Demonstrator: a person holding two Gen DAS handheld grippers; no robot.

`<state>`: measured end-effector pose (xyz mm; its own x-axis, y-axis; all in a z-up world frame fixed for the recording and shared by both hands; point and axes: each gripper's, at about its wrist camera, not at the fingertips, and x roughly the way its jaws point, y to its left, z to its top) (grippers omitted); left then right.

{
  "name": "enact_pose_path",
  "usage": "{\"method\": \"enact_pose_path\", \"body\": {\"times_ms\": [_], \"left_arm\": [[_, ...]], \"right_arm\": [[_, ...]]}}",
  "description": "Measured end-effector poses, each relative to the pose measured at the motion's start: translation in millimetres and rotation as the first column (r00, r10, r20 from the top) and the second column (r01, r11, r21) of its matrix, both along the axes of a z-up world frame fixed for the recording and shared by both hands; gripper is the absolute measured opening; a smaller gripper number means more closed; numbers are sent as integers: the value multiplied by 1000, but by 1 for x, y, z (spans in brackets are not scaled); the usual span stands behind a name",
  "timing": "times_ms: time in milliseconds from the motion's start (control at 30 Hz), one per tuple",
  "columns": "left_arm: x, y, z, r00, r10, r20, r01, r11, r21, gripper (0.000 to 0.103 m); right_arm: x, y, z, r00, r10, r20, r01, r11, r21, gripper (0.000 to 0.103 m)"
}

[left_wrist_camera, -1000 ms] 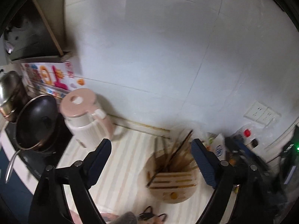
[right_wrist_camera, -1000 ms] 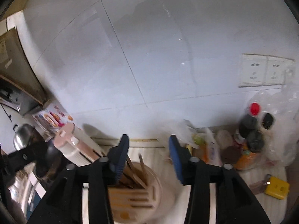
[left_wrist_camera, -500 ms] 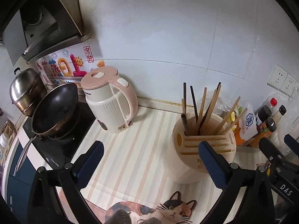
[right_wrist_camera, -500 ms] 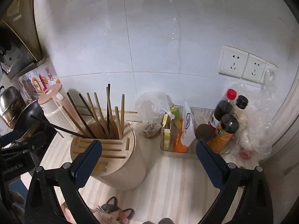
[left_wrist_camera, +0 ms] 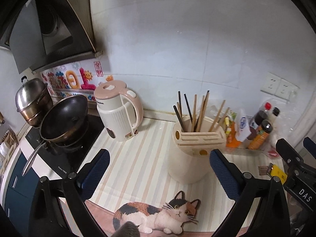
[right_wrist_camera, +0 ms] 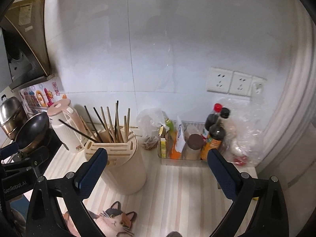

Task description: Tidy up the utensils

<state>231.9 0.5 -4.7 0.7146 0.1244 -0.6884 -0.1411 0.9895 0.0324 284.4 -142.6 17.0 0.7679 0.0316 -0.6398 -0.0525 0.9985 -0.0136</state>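
Note:
A cream utensil holder [left_wrist_camera: 190,158] stands on the striped counter, also in the right wrist view [right_wrist_camera: 126,167]. Several wooden and black chopsticks [left_wrist_camera: 197,112] stand upright or lean in it [right_wrist_camera: 112,122]. My left gripper [left_wrist_camera: 158,169] is open and empty, held back from the holder, which sits between its fingers toward the right one. My right gripper [right_wrist_camera: 157,169] is open and empty, with the holder just behind its left finger [right_wrist_camera: 92,171]. The right gripper's body shows at the right edge of the left wrist view [left_wrist_camera: 296,165].
A pink and white kettle [left_wrist_camera: 118,114] stands left of the holder. A black wok [left_wrist_camera: 63,116] and a steel pot [left_wrist_camera: 32,100] sit on the stove at the left. Sauce bottles [right_wrist_camera: 214,134] and packets fill a clear tray [right_wrist_camera: 177,158] at the right. A cat-print mat [left_wrist_camera: 158,215] lies in front.
Both grippers have pulled back and up from close above the holder. The right gripper's jaws have opened wide. The whole counter has come into view.

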Motion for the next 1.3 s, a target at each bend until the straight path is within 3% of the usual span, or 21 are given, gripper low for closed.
{"method": "enact_pose_path", "body": {"times_ms": [467,667,833,1300], "left_arm": [[-116,30,53,990,-100,95,100,995,2,103],[-152,35,60,987,-115,108,115,993,1,103],[-162,35,60,989,-115,99,114,993,14,103],[-167,25,63,992,-92,89,91,996,19,103]], "right_arm": [[-156,33,67,989,-103,108,105,994,-13,103],[-204,43,84,981,-132,139,136,991,-19,103],[-226,44,89,981,-136,136,140,990,-14,103],[-214,27,88,988,-118,99,119,993,-7,103]]}}
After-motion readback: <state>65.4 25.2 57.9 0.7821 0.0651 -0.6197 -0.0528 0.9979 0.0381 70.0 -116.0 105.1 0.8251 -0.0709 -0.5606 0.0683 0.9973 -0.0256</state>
